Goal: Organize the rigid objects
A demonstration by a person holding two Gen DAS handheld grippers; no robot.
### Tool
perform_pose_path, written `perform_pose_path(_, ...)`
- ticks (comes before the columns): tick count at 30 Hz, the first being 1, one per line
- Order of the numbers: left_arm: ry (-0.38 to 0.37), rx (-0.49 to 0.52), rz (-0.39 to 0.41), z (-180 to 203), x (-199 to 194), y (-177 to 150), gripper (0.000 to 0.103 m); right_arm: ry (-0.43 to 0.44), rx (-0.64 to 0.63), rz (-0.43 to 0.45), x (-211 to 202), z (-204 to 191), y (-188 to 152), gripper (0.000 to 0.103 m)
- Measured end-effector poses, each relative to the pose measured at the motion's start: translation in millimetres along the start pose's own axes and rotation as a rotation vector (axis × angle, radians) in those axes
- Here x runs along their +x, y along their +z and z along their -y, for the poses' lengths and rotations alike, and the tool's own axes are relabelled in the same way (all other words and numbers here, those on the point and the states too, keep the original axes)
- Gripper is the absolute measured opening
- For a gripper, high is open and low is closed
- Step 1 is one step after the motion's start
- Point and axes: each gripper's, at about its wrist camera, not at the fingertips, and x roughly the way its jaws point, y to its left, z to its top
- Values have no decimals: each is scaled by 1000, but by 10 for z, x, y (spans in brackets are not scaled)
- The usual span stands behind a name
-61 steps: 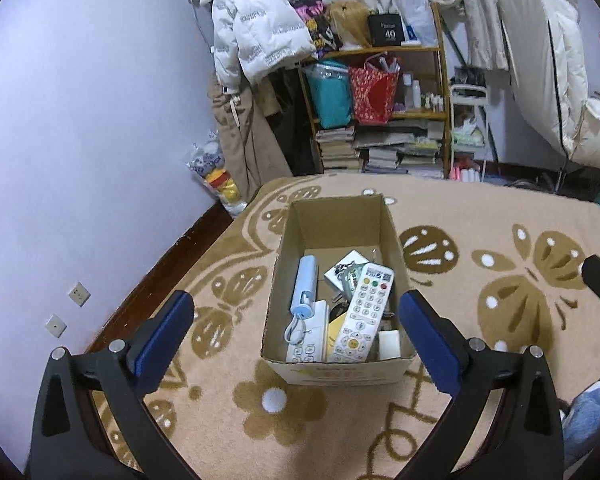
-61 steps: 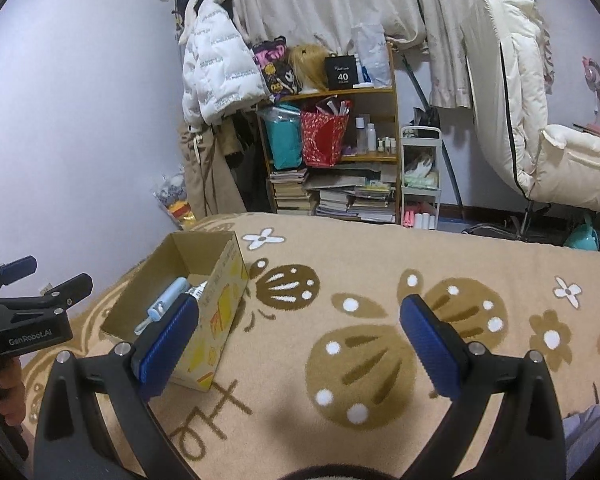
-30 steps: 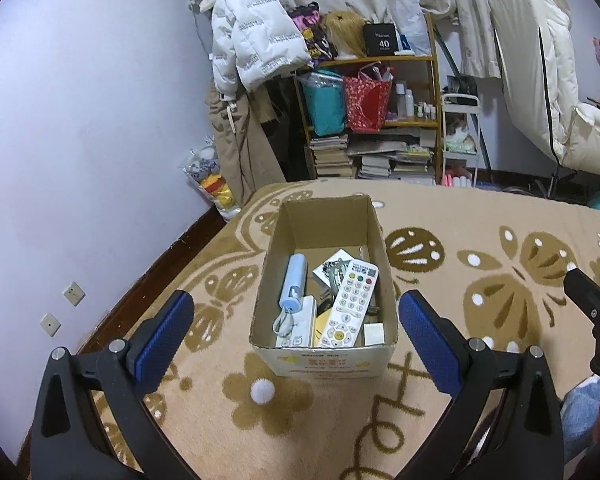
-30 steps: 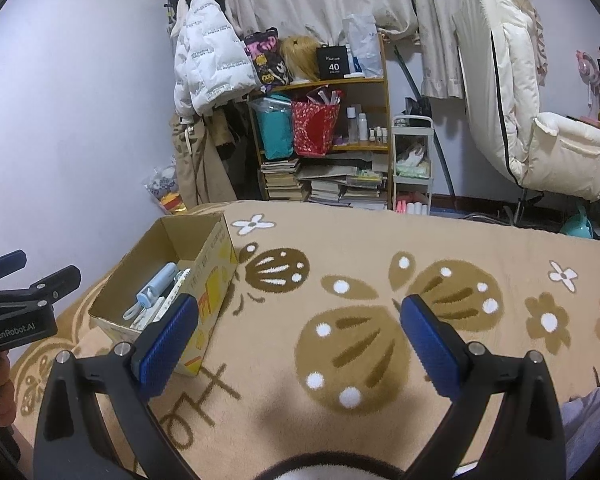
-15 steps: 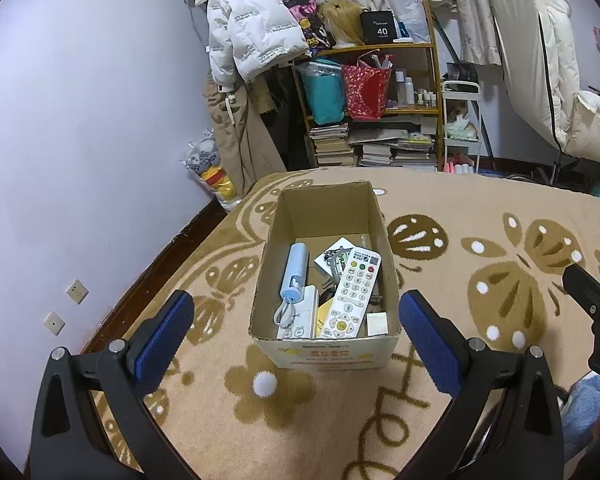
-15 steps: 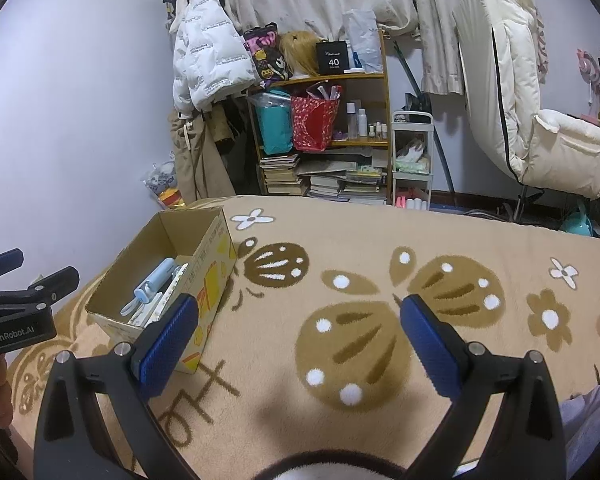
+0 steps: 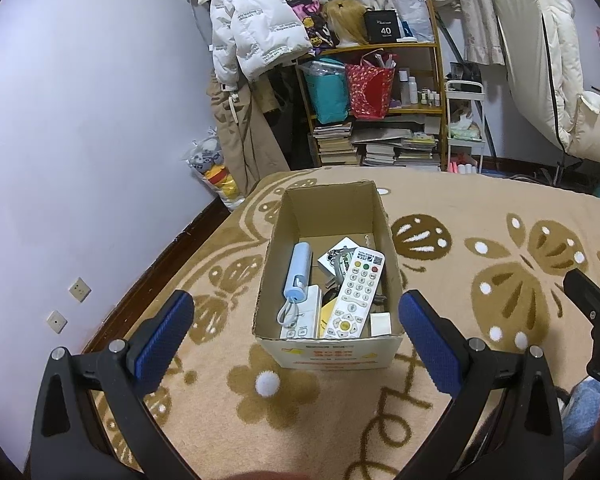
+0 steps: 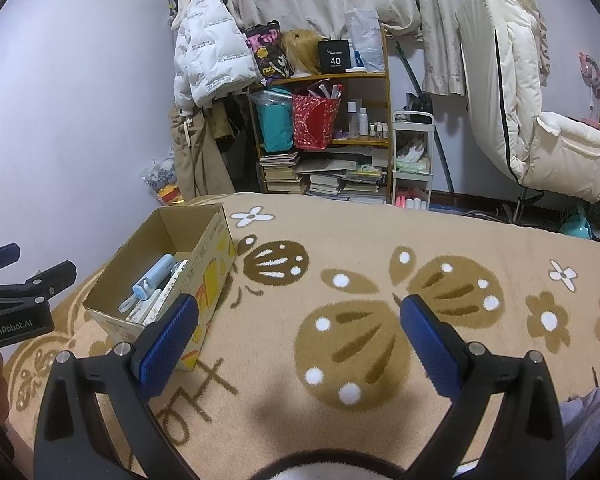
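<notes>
An open cardboard box (image 7: pixel 328 354) sits on a beige patterned blanket (image 7: pixel 480 216). Inside lie a white remote (image 7: pixel 354 294), a light blue cylinder with a cord (image 7: pixel 298 274), a second white remote (image 7: pixel 302 318) and small cards. My left gripper (image 7: pixel 296 334) hovers open above the box's near edge, holding nothing. In the right wrist view the box (image 8: pixel 212 256) is at the left, and my right gripper (image 8: pixel 298 334) hangs open and empty over the bare blanket (image 8: pixel 420 240) to the box's right. The right gripper's tip (image 7: pixel 592 304) shows at the left view's edge.
A cluttered shelf (image 7: pixel 380 92) with bags and stacked books stands beyond the blanket, with a white puffer jacket (image 7: pixel 252 32) hanging at its left. A cream recliner (image 8: pixel 540 120) is at the right. A wall (image 7: pixel 80 140) with sockets runs along the left.
Both grippers have drawn back and lifted slightly, so the box looks a little farther away. Both stay open and empty. The box's contents have not moved.
</notes>
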Motion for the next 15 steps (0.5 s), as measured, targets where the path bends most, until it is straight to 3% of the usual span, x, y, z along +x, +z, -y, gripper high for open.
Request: perform_pose_path(15, 12, -3, -20, 4, 28, -16, 101, 1, -1, -1, 1, 6, 3, 103)
